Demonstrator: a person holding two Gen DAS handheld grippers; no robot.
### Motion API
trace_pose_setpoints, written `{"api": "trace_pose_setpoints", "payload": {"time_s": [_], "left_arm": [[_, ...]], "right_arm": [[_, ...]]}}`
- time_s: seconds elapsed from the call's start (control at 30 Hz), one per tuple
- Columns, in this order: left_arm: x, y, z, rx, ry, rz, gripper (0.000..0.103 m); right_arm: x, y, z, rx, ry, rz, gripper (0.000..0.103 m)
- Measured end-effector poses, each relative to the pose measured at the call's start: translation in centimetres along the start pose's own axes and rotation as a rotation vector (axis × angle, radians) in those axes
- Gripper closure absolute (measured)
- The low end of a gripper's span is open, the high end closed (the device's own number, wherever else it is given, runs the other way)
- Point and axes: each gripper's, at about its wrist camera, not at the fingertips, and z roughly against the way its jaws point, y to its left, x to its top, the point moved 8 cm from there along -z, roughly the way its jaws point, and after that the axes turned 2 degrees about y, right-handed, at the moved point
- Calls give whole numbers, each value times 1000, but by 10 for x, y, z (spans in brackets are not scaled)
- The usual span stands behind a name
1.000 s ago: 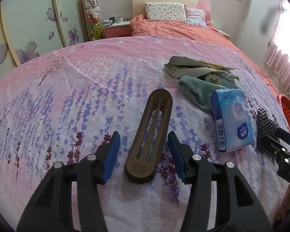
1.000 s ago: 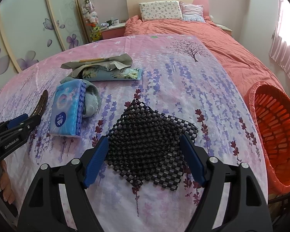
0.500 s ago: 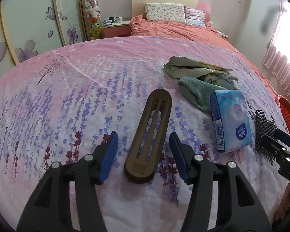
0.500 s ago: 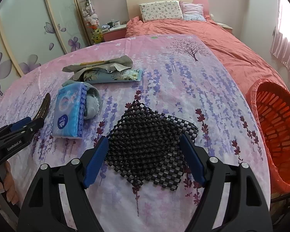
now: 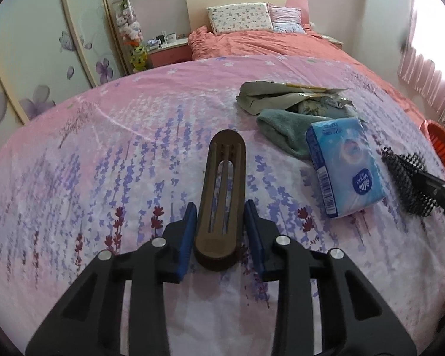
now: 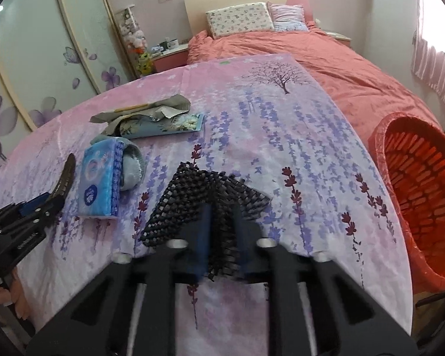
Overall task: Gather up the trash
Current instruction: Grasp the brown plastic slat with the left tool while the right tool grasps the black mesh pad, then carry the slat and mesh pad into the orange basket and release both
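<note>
Right tool (image 6: pixel 222 237) pinched mesh mat (image 6: pixel 204 190) — basket (image 6: pixel 379 139) empty.

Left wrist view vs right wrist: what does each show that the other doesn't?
Left only: the full top of the brown slotted piece between the left tongs, which have not visibly closed on it.

Right only: the inside of the orange basket, and the right tongs shut on the bunched black mesh mat.

Both: tissue pack, green towel, crumpled paper pile, floral bedspread.
</note>
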Motion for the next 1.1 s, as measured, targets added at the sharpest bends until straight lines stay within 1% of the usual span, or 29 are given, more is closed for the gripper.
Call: {"api": "trace_pose_setpoints", "payload": {"time_s": [0.13, 0.2, 0.23, 0.27, 0.3, 0.33, 0.4, 0.47, 0.53, 0.6, 0.63, 0.67, 0.7, 0.73, 0.77, 0.8, 0.87, 0.9, 0.97, 1.03, 1.1], "left_arm": [[-1, -4, 0, -6, 7, 5, 70], [-1, -4, 0, -7, 10, 9, 70], [-1, -3, 0, -6, 10, 8, 70], [-2, -3, 0, -5, 10, 8, 70], [-2, -3, 0, -5, 10, 8, 70], [-2, -3, 0, -6, 10, 10, 70], [-3, -2, 0, -12, 9, 15, 70], [-3, -1, 0, -18, 7, 22, 70], [-3, -1, 0, -20, 4, 24, 70], [-3, 1, 0, -20, 4, 25, 70], [-3, 1, 0, -21, 3, 26, 70], [-3, 1, 0, -21, 3, 28, 70], [-3, 1, 0, -21, 3, 29, 70], [-3, 2, 0, -22, 2, 28, 70], [-3, 2, 1, -26, 1, 28, 70], [-3, 1, 1, -30, 0, 27, 70], [-3, 1, 3, -34, -4, 27, 70], [-4, 0, 5, -38, -7, 27, 70], [-4, -2, 10, -43, -17, 27, 70], [-2, -5, 18, -48, -32, 29, 70], [1, -8, 27, -53, -45, 30, 70]], "right_arm": [[1, 3, 5, 38, -24, -3, 94], [1, 7, 3, 62, -8, -9, 93], [1, 8, 1, 70, 3, -17, 87], [1, 10, -2, 79, 17, -33, 78], [2, 11, -2, 87, 20, -41, 54], [2, 14, -2, 95, 17, -51, 38], [3, 19, -4, 88, 21, -45, 36], [3, 25, -7, 61, 23, -25, 31], [1, 31, -10, 10, 22, 14, 25], [-1, 38, -14, -69, 28, 71, 24], [-2, 41, -15, -92, 30, 90, 29], [-2, 44, -14, -83, 27, 101, 35], [-2, 45, -13, -79, 21, 106, 47], [-2, 44, -12, -73, 19, 105, 56], [-3, 44, -11, -69, 17, 102, 61], [-4, 42, -9, -57, 15, 98, 75], [-7, 41, -6, -30, 17, 89, 90], [-8, 39, -4, -22, 16, 85, 92], [-9, 33, 1, -5, 12, 62, 92], [-7, 25, 13, 15, -12, 35, 93], [-2, 18, 24, 12, -36, 23, 93]]}}
